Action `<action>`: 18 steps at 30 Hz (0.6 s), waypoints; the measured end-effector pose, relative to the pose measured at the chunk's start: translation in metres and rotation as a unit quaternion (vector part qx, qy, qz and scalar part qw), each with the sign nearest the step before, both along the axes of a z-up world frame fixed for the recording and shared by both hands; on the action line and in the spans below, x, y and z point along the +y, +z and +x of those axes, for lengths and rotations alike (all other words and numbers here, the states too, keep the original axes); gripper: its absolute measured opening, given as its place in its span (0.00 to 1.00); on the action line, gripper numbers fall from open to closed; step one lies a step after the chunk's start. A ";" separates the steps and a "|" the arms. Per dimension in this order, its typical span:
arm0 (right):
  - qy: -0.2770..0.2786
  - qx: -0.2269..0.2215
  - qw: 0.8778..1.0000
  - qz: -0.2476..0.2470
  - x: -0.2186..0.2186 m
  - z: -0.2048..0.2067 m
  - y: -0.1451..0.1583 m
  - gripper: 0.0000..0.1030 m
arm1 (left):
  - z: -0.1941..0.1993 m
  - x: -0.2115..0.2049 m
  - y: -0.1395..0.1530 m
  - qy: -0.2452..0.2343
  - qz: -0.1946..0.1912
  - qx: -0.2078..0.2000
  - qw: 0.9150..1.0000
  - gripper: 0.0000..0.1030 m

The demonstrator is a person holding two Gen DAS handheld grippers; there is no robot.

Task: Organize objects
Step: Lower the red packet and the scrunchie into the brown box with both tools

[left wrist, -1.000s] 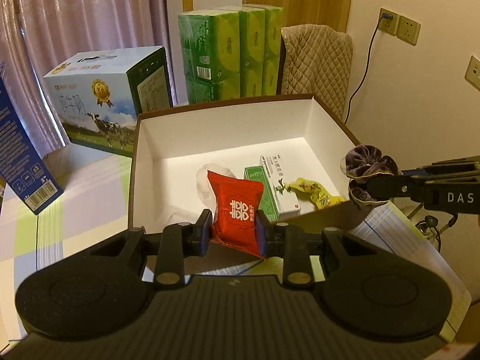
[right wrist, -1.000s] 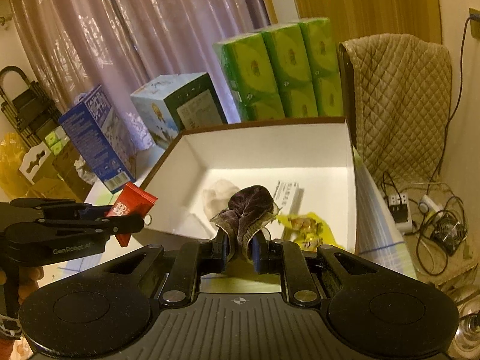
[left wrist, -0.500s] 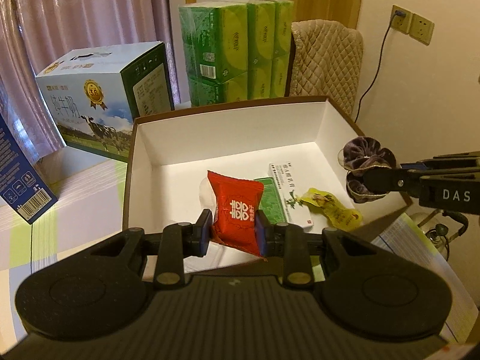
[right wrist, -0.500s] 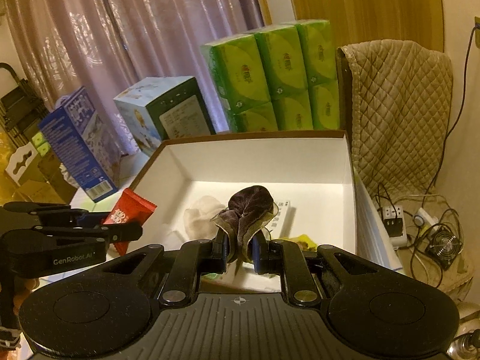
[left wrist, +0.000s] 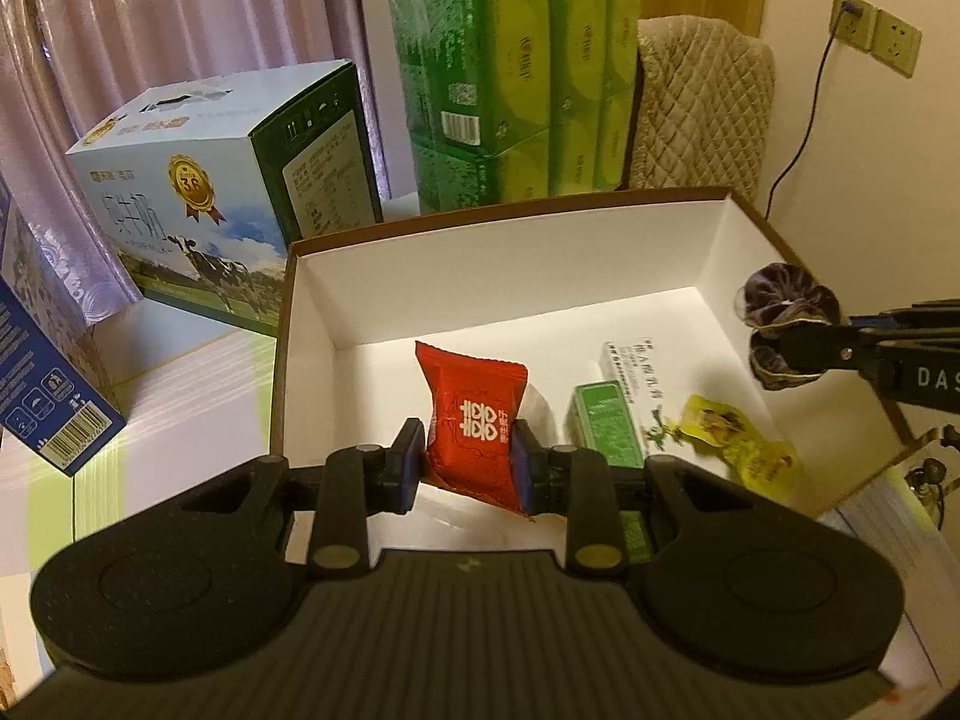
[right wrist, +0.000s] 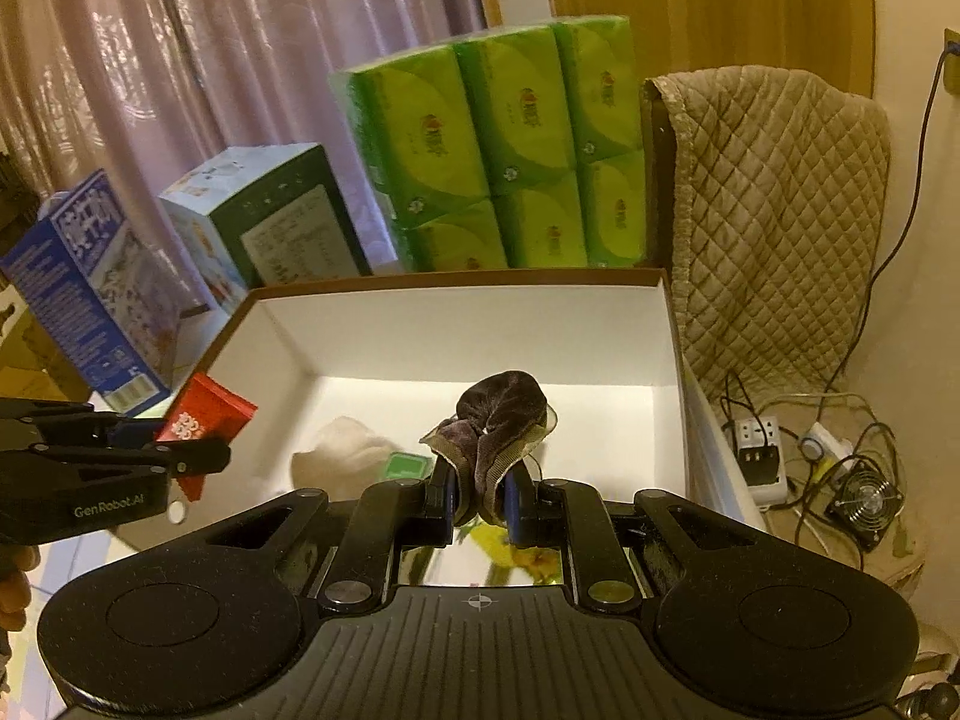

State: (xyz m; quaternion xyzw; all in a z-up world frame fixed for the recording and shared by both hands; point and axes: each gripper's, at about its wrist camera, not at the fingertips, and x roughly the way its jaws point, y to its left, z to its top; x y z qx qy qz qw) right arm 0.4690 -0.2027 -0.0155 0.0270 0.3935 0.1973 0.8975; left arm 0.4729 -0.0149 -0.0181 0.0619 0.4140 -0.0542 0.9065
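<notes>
White cardboard lines the open box (left wrist: 498, 276) I am working over, brown on the outside; its near wall is hidden behind my gripper bodies in both views. Behind it I count one stack of green tissue packs (left wrist: 510, 90) — three columns, two rows from the right wrist view, though I cannot tell how deep it goes. One milk carton box (left wrist: 204, 204) with a cow print stands left of the box, and one blue box (left wrist: 42, 396) is cut off at the left edge. One quilted cover (right wrist: 774, 210) hangs over something I cannot make out.

Inside the box I count four loose things: a green and white packet box (left wrist: 618, 408), a yellow snack wrapper (left wrist: 738, 444), and from the right wrist view a pale crumpled lump (right wrist: 342, 450) too soft in outline to name, mostly hidden from the left view. Whether the green and white packet is one box or two lying together, I cannot say.

My left gripper (left wrist: 468, 462) pinches one red sachet (left wrist: 474, 414) between its pads, held upright above the box's near side. My right gripper (right wrist: 480, 495) is clamped on one dark purple scrunchie (right wrist: 498, 420), held over the box's right part — its lower half is buried between the fingers.
</notes>
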 end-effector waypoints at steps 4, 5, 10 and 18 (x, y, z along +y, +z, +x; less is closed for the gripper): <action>-0.008 0.005 1.000 -0.006 -0.001 0.012 -0.008 0.12 | 0.014 0.003 -0.006 0.003 0.005 0.005 1.000 0.25; -0.010 0.006 1.000 -0.007 -0.002 0.014 -0.009 0.12 | 0.017 0.004 -0.008 0.003 0.006 0.006 1.000 0.25; -0.018 0.013 1.000 -0.014 -0.003 0.027 -0.018 0.12 | 0.030 0.007 -0.016 0.005 0.012 0.012 1.000 0.25; -0.026 0.017 0.999 -0.023 -0.002 0.043 -0.026 0.12 | 0.050 0.010 -0.027 0.008 0.020 0.023 1.000 0.25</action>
